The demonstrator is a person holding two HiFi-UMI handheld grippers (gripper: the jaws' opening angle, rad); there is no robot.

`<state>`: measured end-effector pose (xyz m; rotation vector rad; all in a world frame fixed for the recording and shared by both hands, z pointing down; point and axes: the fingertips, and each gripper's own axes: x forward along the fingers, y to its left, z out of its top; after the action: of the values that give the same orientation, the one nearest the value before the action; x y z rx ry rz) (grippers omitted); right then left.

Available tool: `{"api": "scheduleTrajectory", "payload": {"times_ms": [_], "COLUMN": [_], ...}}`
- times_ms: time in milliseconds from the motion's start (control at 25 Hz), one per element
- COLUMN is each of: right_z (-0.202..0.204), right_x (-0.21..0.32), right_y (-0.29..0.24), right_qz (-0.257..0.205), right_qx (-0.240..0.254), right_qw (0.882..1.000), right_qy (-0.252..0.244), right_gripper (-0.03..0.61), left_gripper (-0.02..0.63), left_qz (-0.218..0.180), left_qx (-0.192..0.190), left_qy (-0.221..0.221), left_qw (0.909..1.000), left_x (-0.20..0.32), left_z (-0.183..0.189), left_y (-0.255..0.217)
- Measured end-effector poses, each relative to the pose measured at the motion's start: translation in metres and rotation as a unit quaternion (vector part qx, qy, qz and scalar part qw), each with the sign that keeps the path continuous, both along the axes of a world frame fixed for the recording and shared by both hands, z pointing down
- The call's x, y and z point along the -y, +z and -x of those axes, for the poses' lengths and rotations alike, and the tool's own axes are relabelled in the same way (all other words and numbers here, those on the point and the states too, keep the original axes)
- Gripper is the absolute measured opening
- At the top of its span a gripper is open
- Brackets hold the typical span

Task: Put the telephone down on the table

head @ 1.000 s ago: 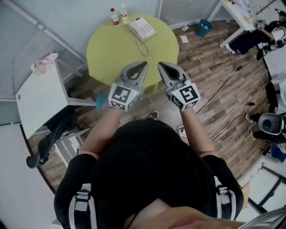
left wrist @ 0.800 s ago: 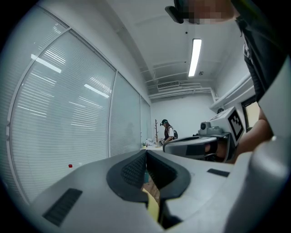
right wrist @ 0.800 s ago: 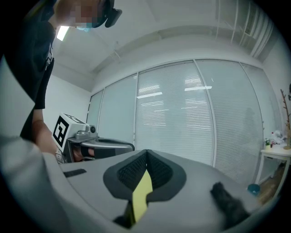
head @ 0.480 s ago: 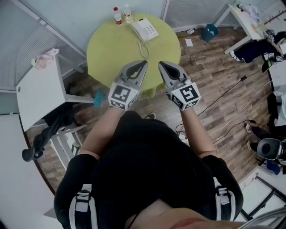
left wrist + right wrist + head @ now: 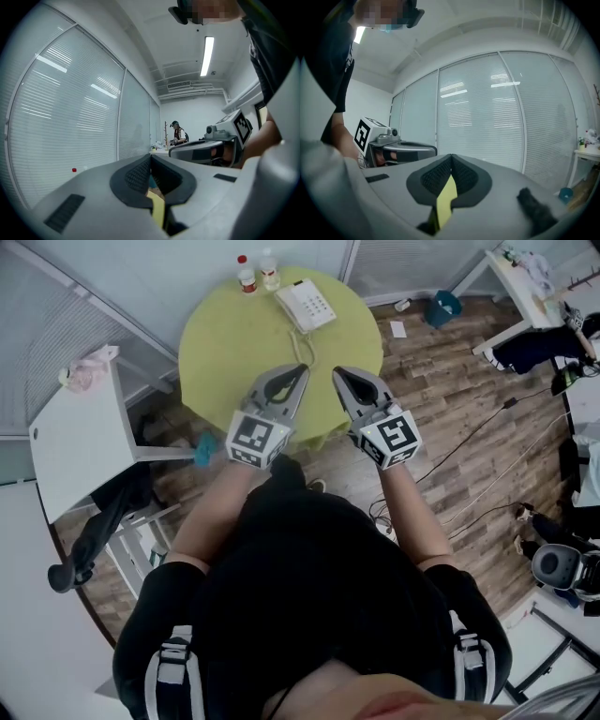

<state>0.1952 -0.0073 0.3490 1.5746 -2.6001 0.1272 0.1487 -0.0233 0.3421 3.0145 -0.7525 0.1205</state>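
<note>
A white telephone (image 5: pixel 305 303) with its handset on the cradle and a coiled cord lies at the far side of the round yellow-green table (image 5: pixel 244 352) in the head view. My left gripper (image 5: pixel 301 368) and right gripper (image 5: pixel 337 372) are held side by side over the table's near edge, well short of the telephone. Both point level and hold nothing. In the left gripper view the left gripper (image 5: pixel 150 155) has its jaws together at the tips. The right gripper (image 5: pixel 451 155) in its own view is likewise shut, with only a sliver of yellow table showing between the pads.
Two small bottles (image 5: pixel 258 272) stand at the table's far edge beside the telephone. A white side table (image 5: pixel 80 442) and a dark chair (image 5: pixel 103 521) are at the left. Cables run over the wood floor (image 5: pixel 469 456) at the right. Blinds (image 5: pixel 487 122) cover the glass wall ahead.
The person has stepped closer to the table: it and the telephone have slid nearer under both grippers. Both grippers stay shut and side by side.
</note>
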Motion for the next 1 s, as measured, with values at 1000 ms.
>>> {"api": "scheduleTrajectory", "payload": {"times_ms": [1000], "right_z": [0.016], "right_x": [0.173], "right_y": [0.025], "right_qz": [0.032], "right_qx": [-0.027], "right_qw": [0.998], "right_qy": [0.035], "right_gripper": [0.015], "left_gripper": [0.012], "left_qz": [0.009], "left_qx": [-0.008], "left_qy": [0.036], "left_qw": [0.9993], "left_x": [0.173], "left_z": [0.009], "left_y": [0.023]}}
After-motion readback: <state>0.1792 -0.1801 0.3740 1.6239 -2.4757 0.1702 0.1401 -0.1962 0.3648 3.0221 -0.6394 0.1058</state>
